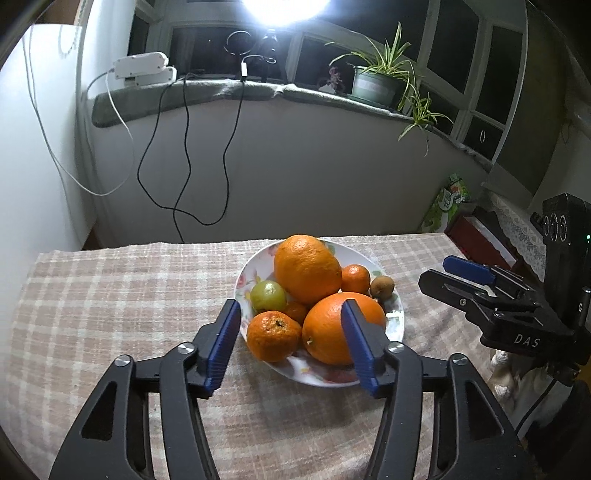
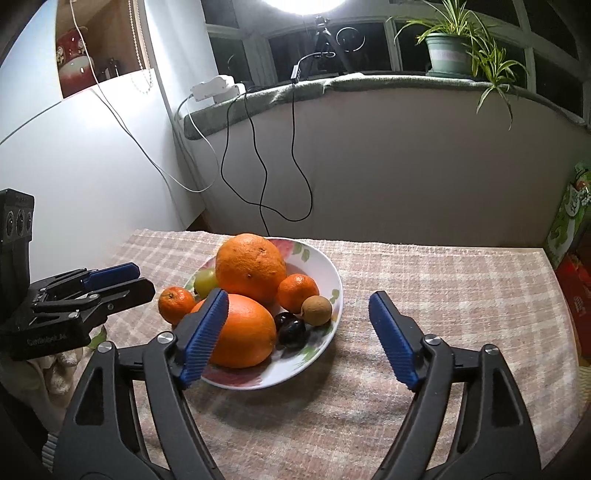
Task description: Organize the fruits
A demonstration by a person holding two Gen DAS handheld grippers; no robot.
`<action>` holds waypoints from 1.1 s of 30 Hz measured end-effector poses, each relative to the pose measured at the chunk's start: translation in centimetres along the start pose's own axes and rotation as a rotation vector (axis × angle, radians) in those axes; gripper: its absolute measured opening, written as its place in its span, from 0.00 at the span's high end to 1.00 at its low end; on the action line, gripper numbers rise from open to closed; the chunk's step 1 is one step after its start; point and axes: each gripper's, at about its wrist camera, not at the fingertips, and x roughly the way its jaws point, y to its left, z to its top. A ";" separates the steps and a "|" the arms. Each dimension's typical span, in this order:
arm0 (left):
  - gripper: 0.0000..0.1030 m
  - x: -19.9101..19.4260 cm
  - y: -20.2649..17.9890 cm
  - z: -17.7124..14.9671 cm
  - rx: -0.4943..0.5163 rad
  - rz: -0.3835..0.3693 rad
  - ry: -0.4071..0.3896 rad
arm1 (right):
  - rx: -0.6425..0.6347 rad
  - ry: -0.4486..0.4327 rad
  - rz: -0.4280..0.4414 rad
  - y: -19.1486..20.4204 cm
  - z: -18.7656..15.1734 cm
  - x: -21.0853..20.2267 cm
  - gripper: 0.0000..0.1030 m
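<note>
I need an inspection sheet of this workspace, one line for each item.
Surface: table under a checked cloth.
Job's things: plate holding two oranges, tangerines, a green fruit, a brown fruit and dark fruits.
Clutter: nothing seen on the cloth.
Grippers: left gripper open, empty, before the plate; right gripper open, empty.
Cables: black and white cables hang from the sill.
Surroundings: plant, lamp, green bag.
</note>
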 end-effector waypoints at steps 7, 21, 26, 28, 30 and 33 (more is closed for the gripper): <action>0.33 -1.9 -0.5 -0.4 0.008 0.023 -0.035 | -0.029 -0.019 -0.016 0.8 -0.2 -1.3 0.16; 0.23 -5.5 -1.5 -2.8 0.010 0.121 -0.094 | -0.021 -0.066 -0.037 1.2 -2.2 -5.3 0.06; 0.21 -6.5 -2.2 -4.2 0.007 0.156 -0.106 | -0.025 -0.089 -0.063 1.4 -3.3 -6.6 0.00; 0.21 -6.7 -2.4 -4.7 0.002 0.156 -0.103 | -0.029 -0.099 -0.085 1.6 -4.0 -7.0 0.00; 0.21 -7.0 -2.6 -5.1 0.002 0.156 -0.101 | -0.028 -0.097 -0.095 1.6 -4.5 -7.2 0.00; 0.21 -7.3 -3.0 -5.6 0.007 0.147 -0.100 | -0.013 -0.088 -0.083 1.5 -4.9 -7.3 0.00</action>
